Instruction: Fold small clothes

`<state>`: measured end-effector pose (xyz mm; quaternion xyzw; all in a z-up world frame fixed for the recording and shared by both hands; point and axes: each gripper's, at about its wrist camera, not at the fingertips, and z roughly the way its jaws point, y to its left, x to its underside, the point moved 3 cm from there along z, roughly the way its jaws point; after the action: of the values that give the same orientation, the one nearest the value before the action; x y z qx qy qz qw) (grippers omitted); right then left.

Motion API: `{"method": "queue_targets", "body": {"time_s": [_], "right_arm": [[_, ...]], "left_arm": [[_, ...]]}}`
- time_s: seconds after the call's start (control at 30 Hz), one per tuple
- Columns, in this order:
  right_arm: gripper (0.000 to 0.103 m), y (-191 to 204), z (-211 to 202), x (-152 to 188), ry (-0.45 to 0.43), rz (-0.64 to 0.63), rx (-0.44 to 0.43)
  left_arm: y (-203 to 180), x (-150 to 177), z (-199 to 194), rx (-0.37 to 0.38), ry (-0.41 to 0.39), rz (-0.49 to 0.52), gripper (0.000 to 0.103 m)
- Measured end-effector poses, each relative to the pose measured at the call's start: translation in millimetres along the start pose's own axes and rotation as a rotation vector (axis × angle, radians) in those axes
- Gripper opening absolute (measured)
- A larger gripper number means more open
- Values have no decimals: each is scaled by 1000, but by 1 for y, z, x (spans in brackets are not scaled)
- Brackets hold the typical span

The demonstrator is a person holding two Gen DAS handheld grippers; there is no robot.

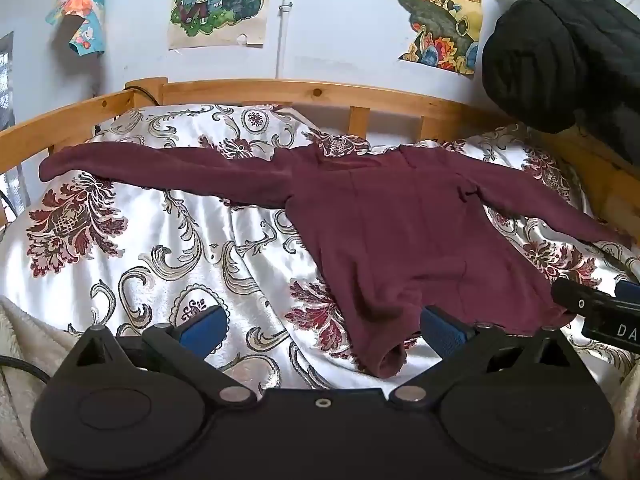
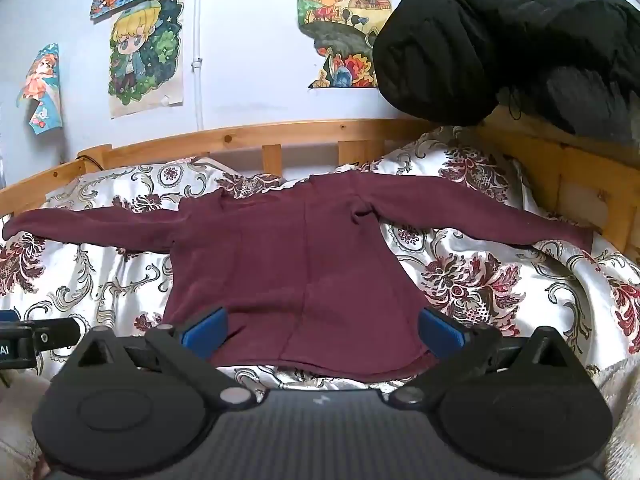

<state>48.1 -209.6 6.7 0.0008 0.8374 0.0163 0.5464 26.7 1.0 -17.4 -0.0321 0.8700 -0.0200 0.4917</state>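
Fingers first: the left gripper (image 1: 322,334) has its blue pads (image 1: 202,330) spread as wide as they go, nothing pinched between them, hanging just short of the near-left corner of the sweater (image 1: 384,216). That hem corner, rolled into a little tube, sits between the two pads but a touch beyond them, with no contact showing. Off at the right edge of the left wrist view pokes the black tip of the right gripper (image 1: 600,312), low over the hem's right end.

Over to the right wrist camera: the right gripper (image 2: 322,334) is just as wide, empty too, and it straddles the near hem of the sweater (image 2: 288,264) almost dead centre, both pads seen against the maroon cloth. Whether they touch it, I can't tell. At the far left of that view sits part of the left gripper (image 2: 36,340).

Moving out: the sweater lies flat on its back across a white quilt (image 2: 480,280) with dark red flowers and grey scrolls, body running away from the grippers, both sleeves flung straight out left and right.

Beyond that, a wooden bed rail (image 2: 280,132) curves behind the quilt, a black padded jacket (image 2: 500,32) is heaped on the right corner, and cartoon posters (image 2: 146,52) hang on the pale wall.
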Motion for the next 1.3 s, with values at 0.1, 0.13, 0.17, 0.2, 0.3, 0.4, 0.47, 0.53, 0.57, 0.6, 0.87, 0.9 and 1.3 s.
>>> {"method": "queue_targets", "body": {"time_s": [0.1, 0.13, 0.17, 0.2, 0.3, 0.4, 0.47, 0.53, 0.57, 0.6, 0.87, 0.9, 1.3], "right_arm": [[103, 0, 0, 0, 2, 2, -1], [103, 0, 0, -1, 2, 2, 0], [103, 0, 0, -1, 3, 2, 0], [103, 0, 0, -1, 3, 3, 0], [103, 0, 0, -1, 3, 3, 0], [103, 0, 0, -1, 5, 3, -1], [103, 0, 0, -2, 5, 3, 0], [103, 0, 0, -2, 6, 3, 0], [103, 0, 0, -2, 6, 3, 0], [103, 0, 0, -2, 6, 4, 0], [103, 1, 1, -2, 8, 4, 1], [103, 1, 1, -2, 8, 4, 1], [103, -1, 1, 1, 10, 8, 1]], "left_arm": [[0, 0, 0, 0, 0, -1, 102], [0, 0, 0, 0, 0, -1, 102], [0, 0, 0, -1, 0, -1, 102], [0, 0, 0, -1, 0, -1, 102], [0, 1, 0, -1, 0, -1, 102], [1, 2, 1, 0, 2, -2, 102], [1, 2, 1, 0, 2, -2, 102], [1, 2, 2, 0, 2, -1, 102], [1, 2, 1, 0, 3, -2, 102], [1, 1, 1, 0, 2, -2, 102], [1, 4, 1, -1, 3, -3, 102], [1, 5, 2, -1, 4, -3, 102], [1, 4, 2, -2, 6, -3, 102]]}}
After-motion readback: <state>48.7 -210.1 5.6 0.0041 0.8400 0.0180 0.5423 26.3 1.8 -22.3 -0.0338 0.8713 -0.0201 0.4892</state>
